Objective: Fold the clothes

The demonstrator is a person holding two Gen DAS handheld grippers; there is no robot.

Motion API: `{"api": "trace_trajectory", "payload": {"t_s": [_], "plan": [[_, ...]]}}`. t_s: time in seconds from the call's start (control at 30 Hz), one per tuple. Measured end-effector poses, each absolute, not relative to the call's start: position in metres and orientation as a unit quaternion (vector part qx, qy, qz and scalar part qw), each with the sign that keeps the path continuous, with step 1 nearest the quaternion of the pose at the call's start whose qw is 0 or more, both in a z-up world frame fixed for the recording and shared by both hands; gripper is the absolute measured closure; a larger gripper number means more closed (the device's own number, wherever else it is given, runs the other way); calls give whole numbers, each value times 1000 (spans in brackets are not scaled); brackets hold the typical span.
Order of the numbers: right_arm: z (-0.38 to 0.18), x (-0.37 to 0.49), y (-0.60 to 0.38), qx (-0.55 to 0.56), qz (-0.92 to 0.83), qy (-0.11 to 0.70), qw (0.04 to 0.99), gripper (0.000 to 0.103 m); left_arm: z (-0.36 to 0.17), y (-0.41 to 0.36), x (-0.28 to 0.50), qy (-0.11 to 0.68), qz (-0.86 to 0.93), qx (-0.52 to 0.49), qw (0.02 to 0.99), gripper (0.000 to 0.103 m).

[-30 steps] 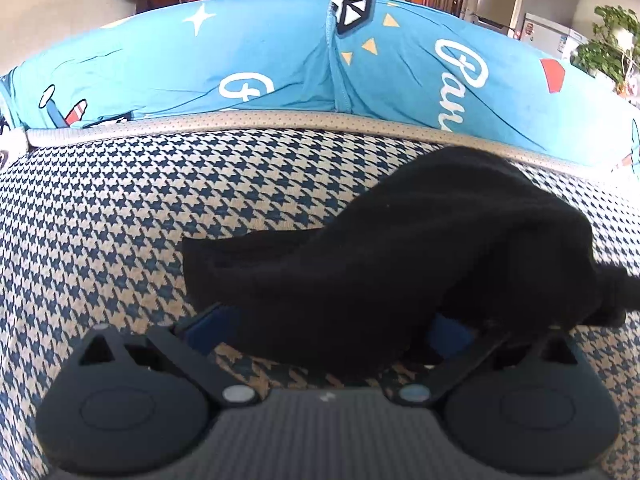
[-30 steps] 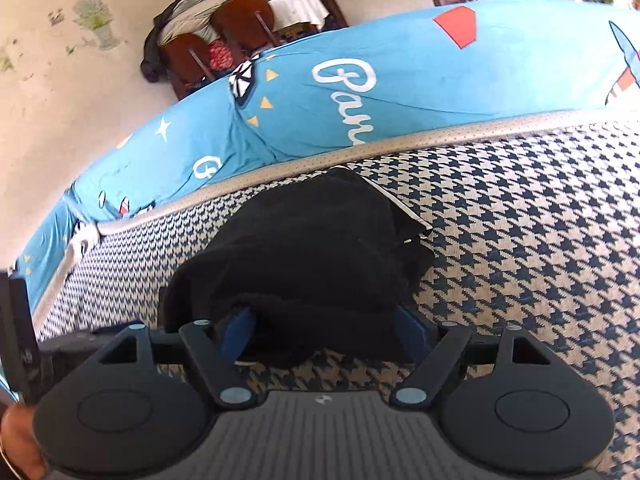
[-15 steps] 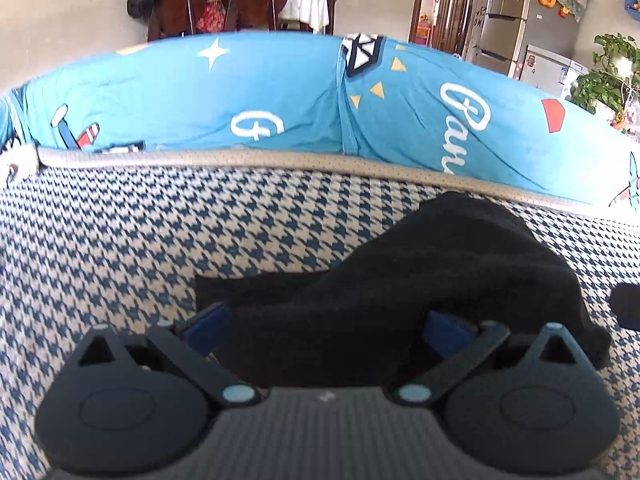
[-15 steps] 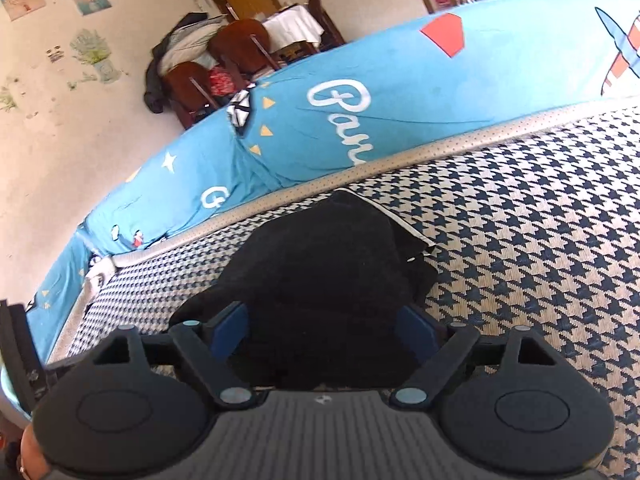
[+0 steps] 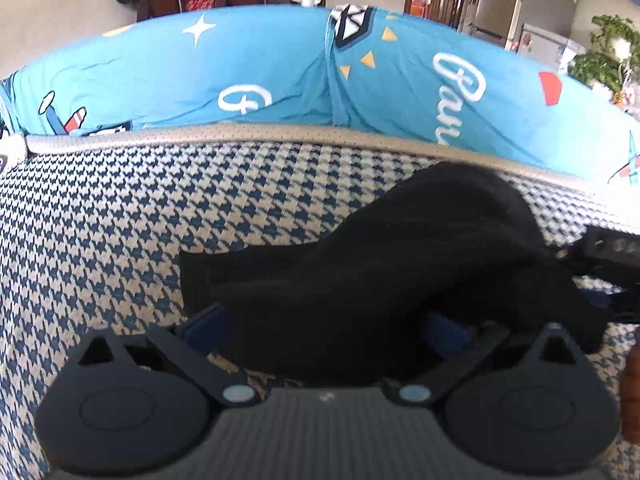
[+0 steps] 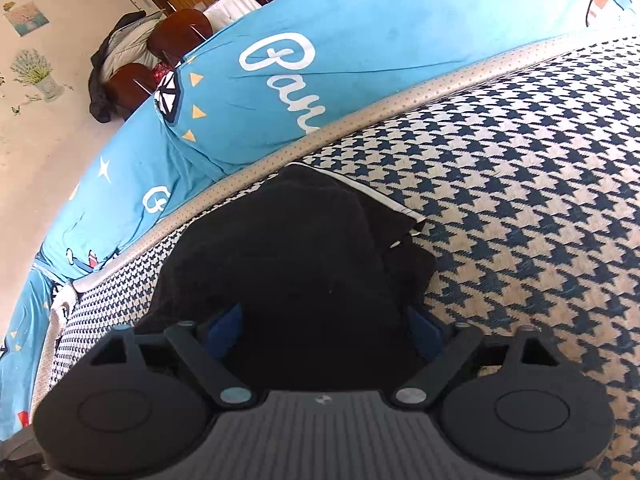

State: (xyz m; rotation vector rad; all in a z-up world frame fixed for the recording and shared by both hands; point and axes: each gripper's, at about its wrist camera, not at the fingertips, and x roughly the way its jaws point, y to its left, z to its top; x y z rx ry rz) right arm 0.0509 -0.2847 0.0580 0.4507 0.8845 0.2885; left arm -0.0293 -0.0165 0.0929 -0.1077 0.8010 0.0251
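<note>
the left tool (image 5: pixel 326 322) has its blue pads spread wide with a bunched black garment (image 5: pixel 400 264) lying between them, not pinched. the right tool (image 6: pixel 326 326) is likewise spread open around the same garment (image 6: pixel 296 264). the garment sits heaped on a houndstooth-patterned surface (image 6: pixel 520 208), near its beige piped edge (image 5: pixel 240 134), beyond which lies a blue printed cover (image 5: pixel 280 72).

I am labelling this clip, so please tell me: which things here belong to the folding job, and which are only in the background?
Part of the job:
black garment
left gripper
right gripper
checked cushion it lies on

Just in the background:
blue printed cover
wooden chairs
refrigerator
potted plant
wall pictures
</note>
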Motion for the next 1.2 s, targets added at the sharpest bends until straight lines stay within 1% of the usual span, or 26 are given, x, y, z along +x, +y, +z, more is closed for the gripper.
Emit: {"api": "trace_trajectory", "payload": {"t_s": [0.03, 0.07, 0.13, 0.17, 0.2, 0.23, 0.4, 0.57, 0.7, 1.03, 1.2], "plan": [[58, 50, -284, 215, 145, 421, 869, 35, 97, -16, -32, 383, 10, -55, 922, 0], [59, 50, -282, 214, 152, 420, 869, 40, 100, -15, -34, 377, 10, -56, 925, 0], [64, 45, -278, 198, 168, 404, 877, 60, 107, -12, -38, 364, 12, -59, 929, 0], [66, 42, -276, 190, 176, 396, 881, 65, 109, -10, -39, 359, 18, -58, 932, 0], [68, 40, -274, 183, 184, 388, 885, 76, 112, -8, -40, 353, 23, -58, 934, 0], [70, 37, -272, 176, 191, 380, 888, 85, 114, -7, -41, 347, 29, -57, 936, 0], [80, 23, -263, 155, 226, 343, 899, 88, 119, 7, -43, 331, 55, -67, 940, 0], [97, 3, -247, 135, 288, 299, 900, 88, 124, 20, -45, 316, 79, -78, 942, 0], [104, -13, -227, 116, 347, 284, 886, 88, 130, 27, -47, 301, 87, -88, 945, 0], [76, -40, -174, 7, 424, 342, 838, 88, 132, 28, -50, 292, 46, -118, 948, 0], [65, -45, -172, -16, 427, 356, 831, 85, 122, 17, -44, 318, -2, -122, 940, 0]]}}
